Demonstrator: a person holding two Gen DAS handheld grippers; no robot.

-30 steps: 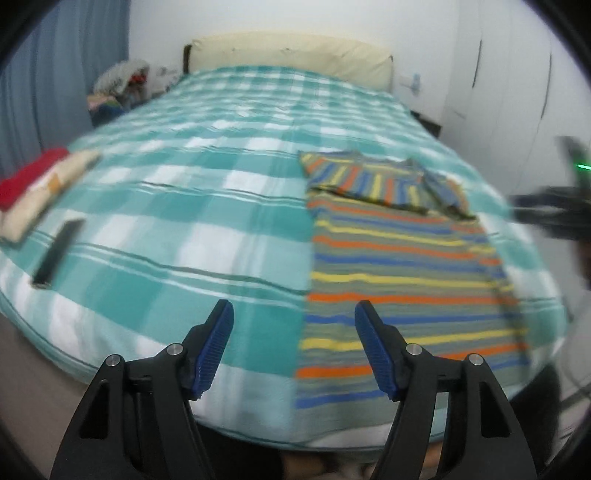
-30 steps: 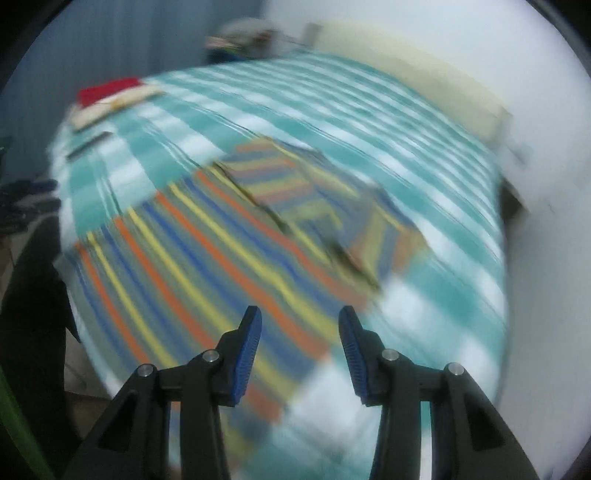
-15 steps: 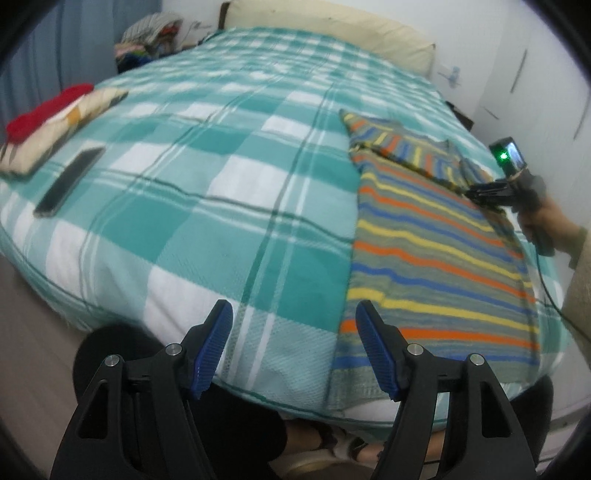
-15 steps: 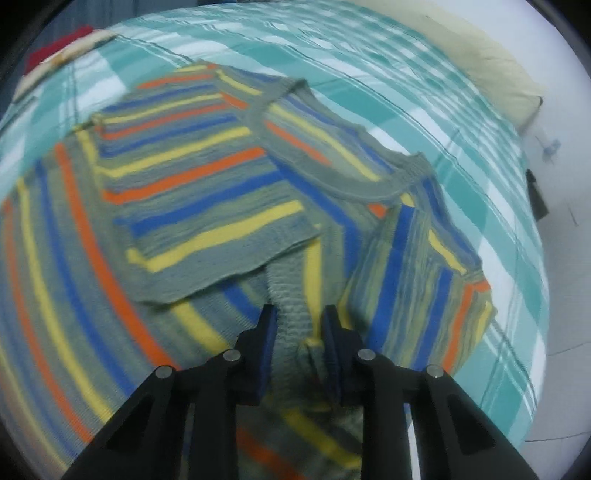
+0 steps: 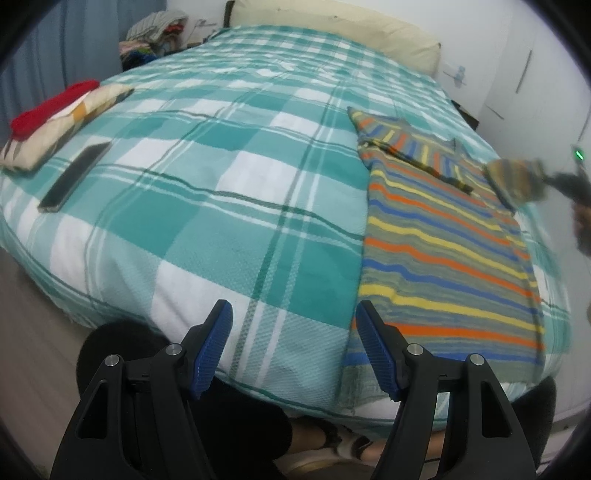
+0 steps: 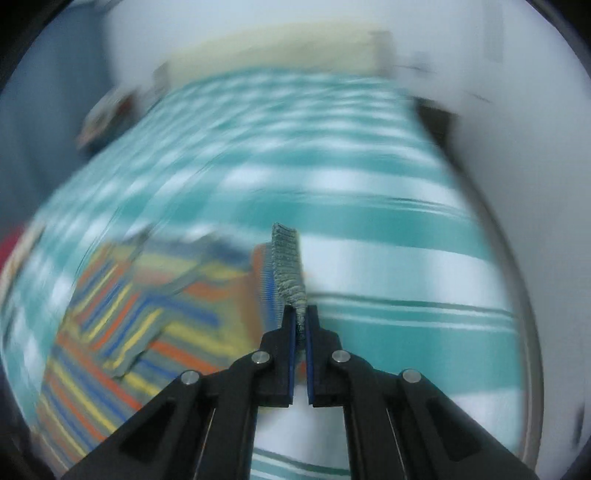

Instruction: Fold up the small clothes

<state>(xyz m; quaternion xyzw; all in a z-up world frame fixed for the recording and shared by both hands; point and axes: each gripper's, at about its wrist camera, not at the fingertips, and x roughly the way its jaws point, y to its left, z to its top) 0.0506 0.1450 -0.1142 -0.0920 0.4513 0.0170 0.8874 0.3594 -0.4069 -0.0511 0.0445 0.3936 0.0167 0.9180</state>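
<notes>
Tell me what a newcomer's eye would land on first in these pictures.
The striped sweater stands out first, spread flat on the right side of the teal plaid bed. Next, the right gripper is shut on the sweater's sleeve cuff, lifted off the bed, while the left gripper hangs open at the near edge.

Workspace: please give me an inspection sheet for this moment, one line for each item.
Surface: bed with teal checked cover.
Job's things: striped sweater flat near the bed's right edge, one sleeve folded in; other sleeve lifted.
Clutter: phone; folded red and cream clothes.
Grippers: left gripper open, off the bed's near edge; right gripper shut on the sleeve.
Cables: nothing seen.
Surroundings: pillow, clothes pile, white wall, curtain.
</notes>
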